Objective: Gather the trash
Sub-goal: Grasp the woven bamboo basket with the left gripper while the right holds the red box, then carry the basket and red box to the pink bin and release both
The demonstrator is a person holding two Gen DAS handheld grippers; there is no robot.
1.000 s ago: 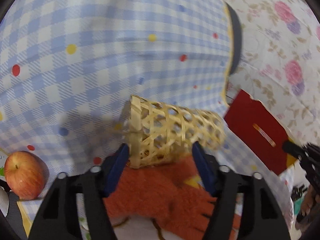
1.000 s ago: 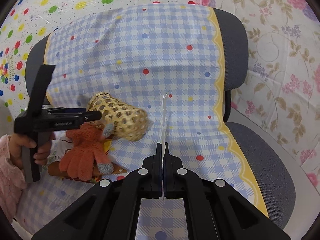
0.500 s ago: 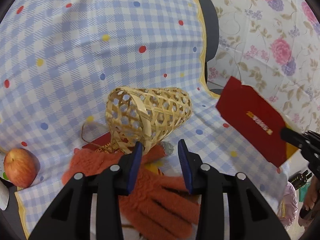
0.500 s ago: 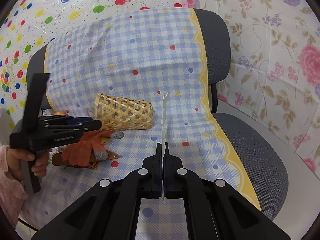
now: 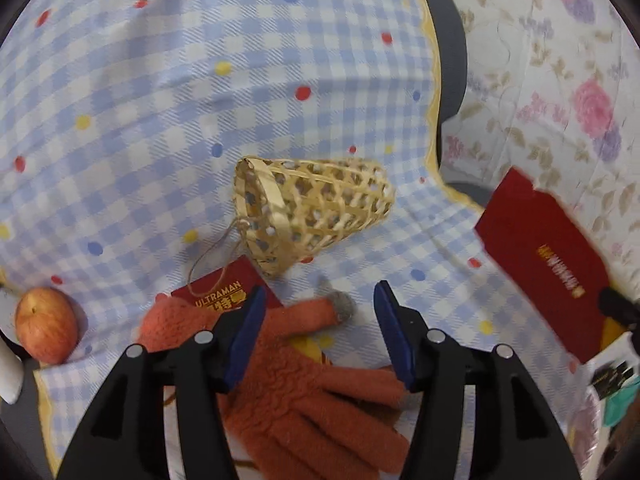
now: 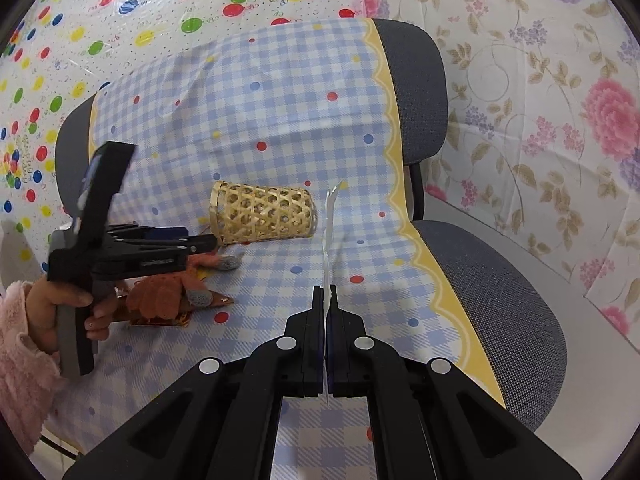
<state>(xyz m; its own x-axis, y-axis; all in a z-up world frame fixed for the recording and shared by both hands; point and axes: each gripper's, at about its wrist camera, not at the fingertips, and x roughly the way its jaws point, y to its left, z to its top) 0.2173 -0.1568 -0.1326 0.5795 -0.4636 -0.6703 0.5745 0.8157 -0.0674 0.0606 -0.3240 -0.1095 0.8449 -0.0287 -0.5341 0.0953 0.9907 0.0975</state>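
We see a grey office chair [image 6: 500,280] draped with a blue checked cloth [image 5: 160,120]. On the cloth a woven bamboo basket [image 5: 316,212] lies on its side, near a red Ultraman packet [image 5: 228,286] under an orange glove [image 5: 304,380]. An apple [image 5: 46,324] rests at the cloth's left edge.

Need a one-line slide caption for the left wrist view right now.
Left gripper, jaws opening, hovers over an orange glove beside a tipped woven basket on the checked cloth.

Home-like room: cloth-draped office chair [image 6: 500,280], floral [image 6: 560,80] and birthday sheeting [image 6: 160,20].
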